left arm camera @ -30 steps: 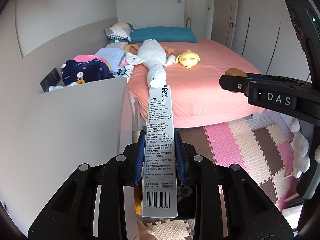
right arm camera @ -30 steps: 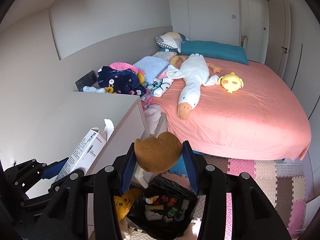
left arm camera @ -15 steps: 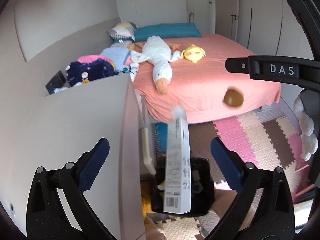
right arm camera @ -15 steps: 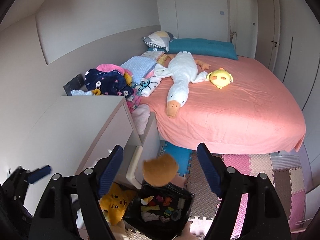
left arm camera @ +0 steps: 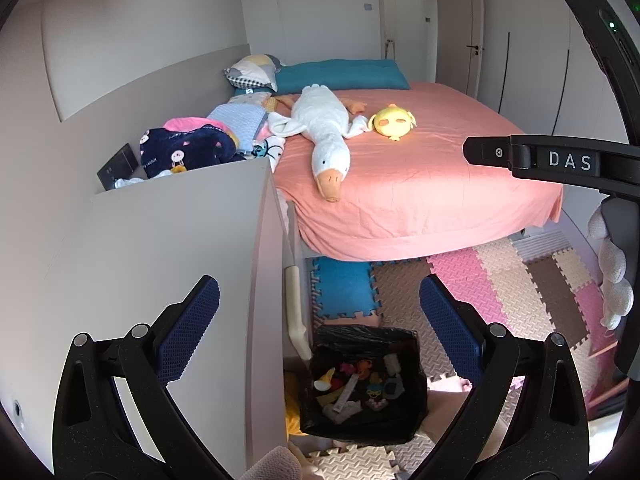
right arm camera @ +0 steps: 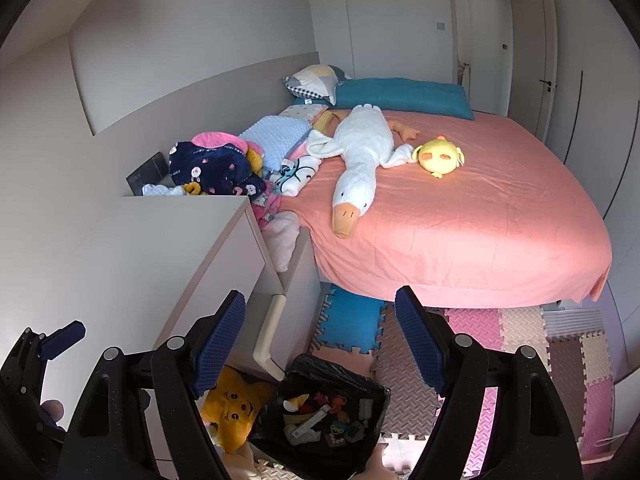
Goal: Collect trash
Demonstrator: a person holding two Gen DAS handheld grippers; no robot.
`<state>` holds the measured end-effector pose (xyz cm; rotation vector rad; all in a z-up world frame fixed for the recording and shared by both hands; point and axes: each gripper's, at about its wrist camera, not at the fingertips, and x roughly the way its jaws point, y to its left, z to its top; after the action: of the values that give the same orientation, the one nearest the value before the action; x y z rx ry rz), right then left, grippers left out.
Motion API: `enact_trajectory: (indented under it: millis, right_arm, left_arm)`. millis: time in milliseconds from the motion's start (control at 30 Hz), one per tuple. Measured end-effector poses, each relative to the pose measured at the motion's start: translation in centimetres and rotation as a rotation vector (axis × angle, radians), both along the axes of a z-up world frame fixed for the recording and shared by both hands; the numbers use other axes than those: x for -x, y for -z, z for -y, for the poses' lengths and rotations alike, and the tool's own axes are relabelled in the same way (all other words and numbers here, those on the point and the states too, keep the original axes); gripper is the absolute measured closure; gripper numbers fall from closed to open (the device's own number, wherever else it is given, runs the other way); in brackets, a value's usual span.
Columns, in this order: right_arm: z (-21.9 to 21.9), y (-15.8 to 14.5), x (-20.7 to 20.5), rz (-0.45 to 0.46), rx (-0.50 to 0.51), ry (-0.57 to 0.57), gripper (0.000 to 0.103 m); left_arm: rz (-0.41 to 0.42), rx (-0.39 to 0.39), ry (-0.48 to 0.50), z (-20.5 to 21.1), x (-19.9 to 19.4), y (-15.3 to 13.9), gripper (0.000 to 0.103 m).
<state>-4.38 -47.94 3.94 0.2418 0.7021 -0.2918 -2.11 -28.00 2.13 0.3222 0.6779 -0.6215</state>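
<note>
Below both wide, empty tools, black-lined bin holds mixed colourful trash.

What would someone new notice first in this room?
Probably the big white goose plush sprawled across the pink bed, with a small yellow chick toy beside it. Next, the black-lined trash bin on the floor by the dresser, holding small bits.

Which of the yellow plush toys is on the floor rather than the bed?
The yellow plush toy wedged between dresser and trash bin; the round chick lies on the bed.
</note>
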Motion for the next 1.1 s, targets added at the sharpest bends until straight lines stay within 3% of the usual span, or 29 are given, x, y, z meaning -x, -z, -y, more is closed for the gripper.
enact_trajectory:
  millis: [1100]
  right_arm:
    - [-0.48,0.0,-0.11,-0.003,0.004,-0.003,0.025]
  left_arm:
    - [-0.026,0.052,0.018,-0.67,0.17,-0.46,0.007]
